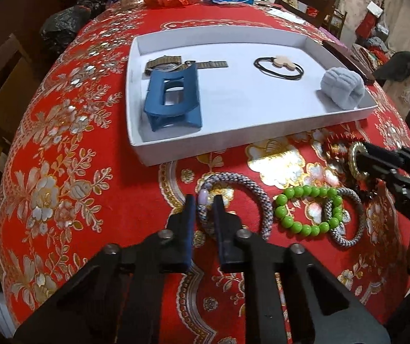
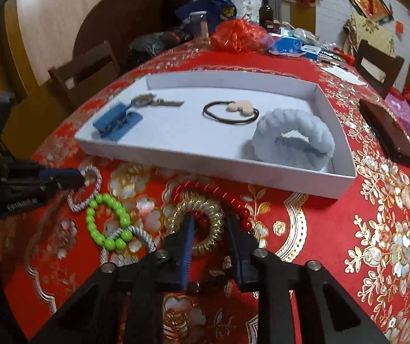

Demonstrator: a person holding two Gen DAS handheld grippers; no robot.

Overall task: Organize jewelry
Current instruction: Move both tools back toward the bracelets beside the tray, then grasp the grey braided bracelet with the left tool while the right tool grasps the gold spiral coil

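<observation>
Left gripper (image 1: 205, 200): bottom centre of its view, pinching the grey beaded bracelet (image 1: 235, 183).
Right gripper (image 2: 209, 223): narrowed around the gold coil tie (image 2: 196, 218), seemingly gripping it.
White tray (image 1: 159, 150): upper centre.
Green bead bracelet (image 1: 309, 210): right of the grey one.

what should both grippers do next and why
Probably lift both and carry them to the white tray. The left gripper is shut on the grey rope bracelet, the right gripper on the gold coil tie. Both pieces lie on the cloth just outside the tray, which has bare floor in the middle.
</observation>
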